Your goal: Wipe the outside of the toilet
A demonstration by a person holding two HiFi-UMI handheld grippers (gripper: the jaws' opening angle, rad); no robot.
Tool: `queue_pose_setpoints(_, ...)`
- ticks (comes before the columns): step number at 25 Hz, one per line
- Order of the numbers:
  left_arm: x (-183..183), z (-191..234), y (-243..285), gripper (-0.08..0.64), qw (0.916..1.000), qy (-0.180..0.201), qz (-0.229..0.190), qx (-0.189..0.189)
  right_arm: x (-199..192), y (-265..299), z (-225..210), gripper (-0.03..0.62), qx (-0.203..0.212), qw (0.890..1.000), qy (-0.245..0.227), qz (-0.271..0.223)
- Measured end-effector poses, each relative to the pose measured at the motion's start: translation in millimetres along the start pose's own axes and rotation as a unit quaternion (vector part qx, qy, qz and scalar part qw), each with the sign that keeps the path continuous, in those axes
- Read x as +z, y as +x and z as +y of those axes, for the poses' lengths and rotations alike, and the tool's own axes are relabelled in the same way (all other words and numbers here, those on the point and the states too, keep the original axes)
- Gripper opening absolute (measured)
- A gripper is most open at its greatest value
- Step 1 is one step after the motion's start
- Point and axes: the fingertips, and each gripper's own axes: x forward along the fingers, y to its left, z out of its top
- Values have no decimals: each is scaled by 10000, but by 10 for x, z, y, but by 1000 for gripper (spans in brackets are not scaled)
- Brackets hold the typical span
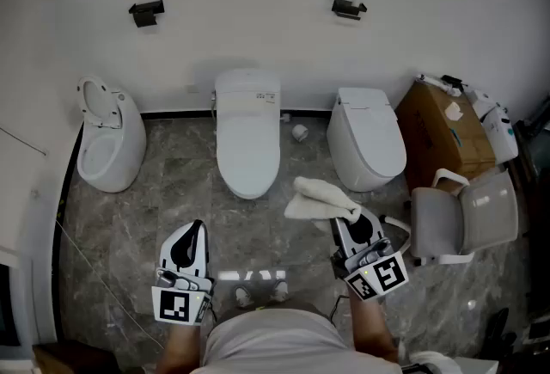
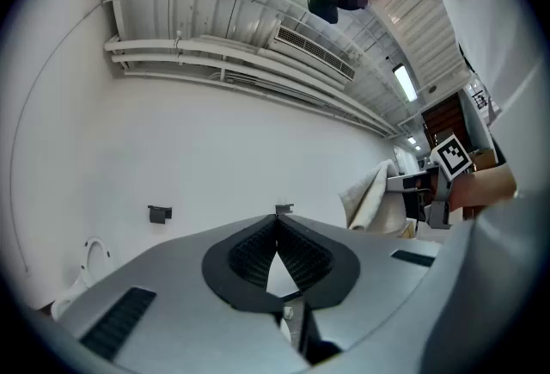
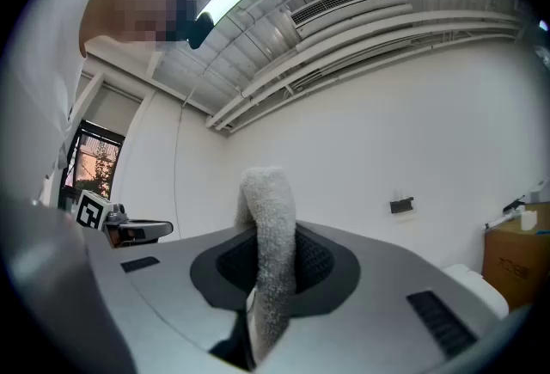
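Three white toilets stand along the far wall: one with its lid up (image 1: 110, 140), a middle one with its lid down (image 1: 247, 140) and a right one (image 1: 368, 140). My right gripper (image 1: 344, 222) is shut on a white towel (image 1: 322, 199), which hangs over its tips between the middle and right toilets. In the right gripper view the towel (image 3: 271, 252) stands up between the jaws. My left gripper (image 1: 196, 226) is held lower left, short of the middle toilet; its jaws (image 2: 277, 226) meet at the tips with nothing between them. Both grippers point up at the wall.
A cardboard box (image 1: 443, 136) with bottles on top and a grey chair (image 1: 464, 217) crowd the right side. A paper roll (image 1: 299, 132) lies on the marble floor between the middle and right toilets. Two black holders (image 1: 146, 12) (image 1: 348, 8) are fixed to the wall.
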Motion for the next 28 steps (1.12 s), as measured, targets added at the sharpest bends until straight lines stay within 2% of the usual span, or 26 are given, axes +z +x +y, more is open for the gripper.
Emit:
queue_pose_setpoints(5, -50, -84, -38, 17, 10000, -37, 53, 18, -19, -58, -54, 71, -8, 10000, 7, 38)
queue_pose_setpoints(14, -112, -199, -80, 17, 9998, -34, 108, 169, -100, -91, -114, 71, 233, 9995, 178, 68)
queue_pose_setpoints(24, -87, -606, 318, 17, 9994, 191, 101, 266, -154, -158, -684, 71, 450, 9985, 321, 17)
queue_pose_setpoints(28, -134, -735, 428, 17, 9991, 237, 147, 326, -263, -137, -935, 71, 462, 9968, 655, -18)
